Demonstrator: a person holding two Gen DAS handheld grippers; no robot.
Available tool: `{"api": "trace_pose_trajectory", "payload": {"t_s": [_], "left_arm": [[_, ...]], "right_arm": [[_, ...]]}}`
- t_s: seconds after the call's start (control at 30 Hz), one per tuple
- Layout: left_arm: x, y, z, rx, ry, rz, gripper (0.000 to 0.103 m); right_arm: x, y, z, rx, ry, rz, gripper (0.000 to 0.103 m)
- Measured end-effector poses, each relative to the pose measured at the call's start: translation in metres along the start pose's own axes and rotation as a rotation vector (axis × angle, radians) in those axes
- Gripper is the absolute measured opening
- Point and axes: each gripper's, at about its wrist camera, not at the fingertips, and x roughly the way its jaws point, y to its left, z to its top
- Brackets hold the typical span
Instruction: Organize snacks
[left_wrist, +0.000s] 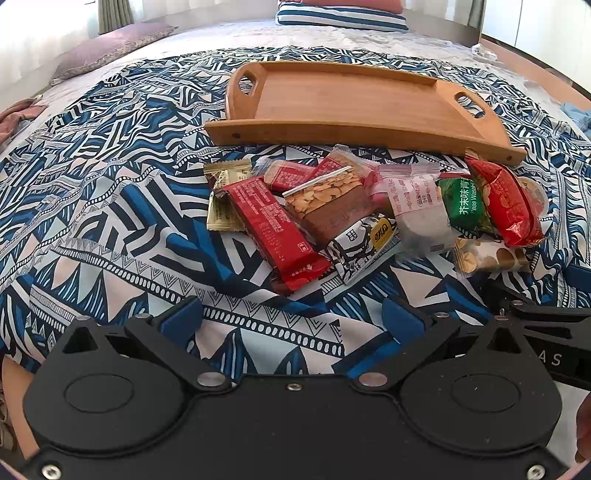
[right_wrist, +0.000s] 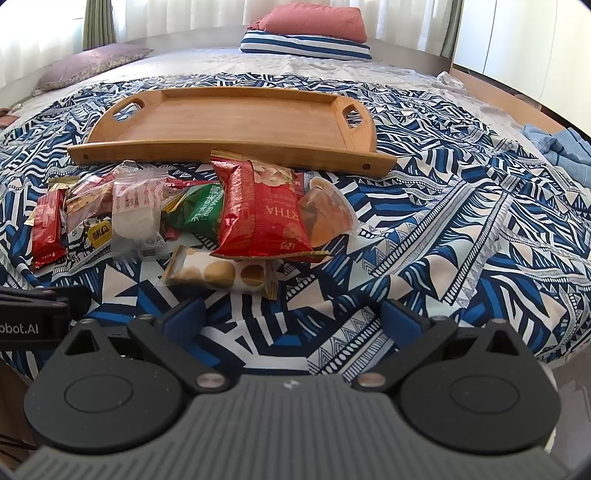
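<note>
A pile of wrapped snacks lies on the patterned bedspread in front of an empty wooden tray (left_wrist: 332, 99) (right_wrist: 236, 122). The pile includes a long red bar (left_wrist: 273, 225), a peanut bar (left_wrist: 328, 203), a green pea packet (left_wrist: 463, 206) (right_wrist: 203, 212), a big red bag (right_wrist: 262, 214) (left_wrist: 506, 203) and a biscuit pack (right_wrist: 218, 273). My left gripper (left_wrist: 291, 317) is open and empty, just short of the red bar. My right gripper (right_wrist: 291, 314) is open and empty, just short of the biscuit pack.
The blue-and-white bedspread (right_wrist: 443, 229) covers the bed. Pillows (right_wrist: 306, 33) lie at the far end and a purple cushion (right_wrist: 92, 62) at the left. Blue clothing (right_wrist: 561, 147) lies at the right edge. Part of the other gripper shows at the side of each view.
</note>
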Motion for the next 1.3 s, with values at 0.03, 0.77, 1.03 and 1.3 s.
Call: {"api": "trace_pose_trajectory", "payload": {"t_s": [0.03, 0.77, 1.03, 1.3], "left_arm": [[0.000, 0.001, 0.001, -0.003, -0.002, -0.004, 0.103], [-0.009, 0.004, -0.003, 0.049, -0.075, -0.026, 0.090], [-0.033, 0.002, 0.003, 0.099, -0.173, -0.047, 0.081], [-0.030, 0.010, 0.018, 0.039, -0.180, -0.062, 0.044]], "right_arm": [[0.000, 0.001, -0.001, -0.001, -0.005, -0.001, 0.103], [-0.013, -0.001, 0.003, 0.009, -0.064, 0.042, 0.102], [-0.026, -0.005, 0.016, 0.036, -0.151, 0.093, 0.092], [-0.023, -0.010, 0.027, 0.038, -0.178, 0.101, 0.073]]}}
